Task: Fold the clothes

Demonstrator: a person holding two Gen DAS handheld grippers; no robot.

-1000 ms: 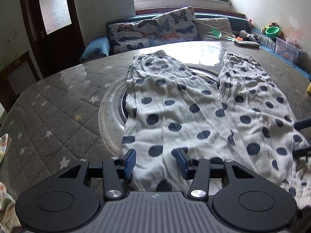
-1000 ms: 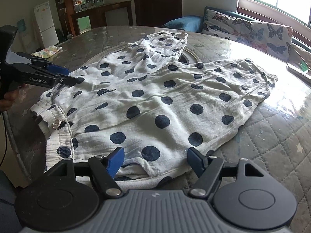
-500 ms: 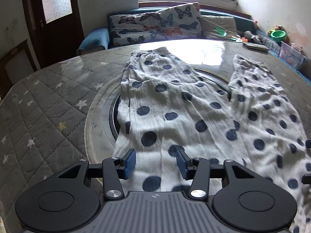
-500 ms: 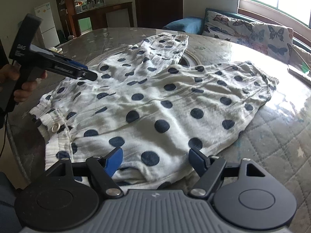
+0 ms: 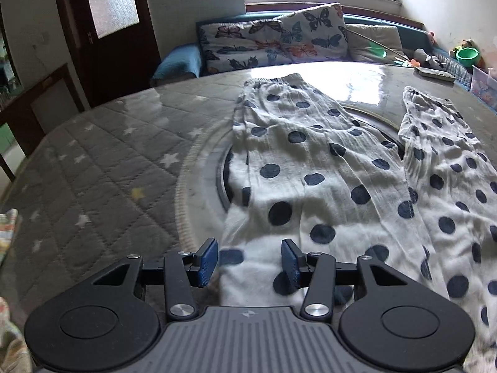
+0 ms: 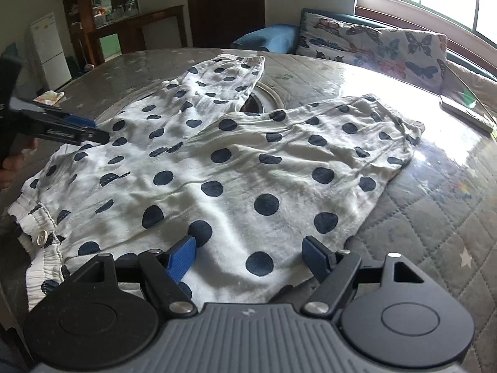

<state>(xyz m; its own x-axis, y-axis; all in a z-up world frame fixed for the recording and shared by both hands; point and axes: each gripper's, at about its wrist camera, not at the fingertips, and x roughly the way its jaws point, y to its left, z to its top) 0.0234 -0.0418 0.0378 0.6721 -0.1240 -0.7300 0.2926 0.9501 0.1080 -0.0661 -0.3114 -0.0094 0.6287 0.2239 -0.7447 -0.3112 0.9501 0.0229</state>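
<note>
White trousers with dark blue dots (image 5: 326, 168) lie spread flat on the round table, both legs pointing away; they also show in the right wrist view (image 6: 236, 168), waistband and button at the near left. My left gripper (image 5: 250, 262) is open and empty, hovering over the left leg's outer edge; it also shows in the right wrist view (image 6: 102, 135) at the far left. My right gripper (image 6: 250, 256) is open and empty, low over the near edge of the right leg.
The table (image 5: 102, 168) has a grey quilted star cover under glass, with a round inset (image 6: 267, 99) in the middle. A flat object (image 5: 435, 74) lies at the far edge. A sofa with butterfly cushions (image 5: 279, 40) stands behind. A small cloth (image 6: 49, 95) lies far left.
My left gripper has moved left and forward along the left trouser leg, and its jaws have opened wider. My right gripper has shifted slightly forward over the cloth. The trousers lie as before.
</note>
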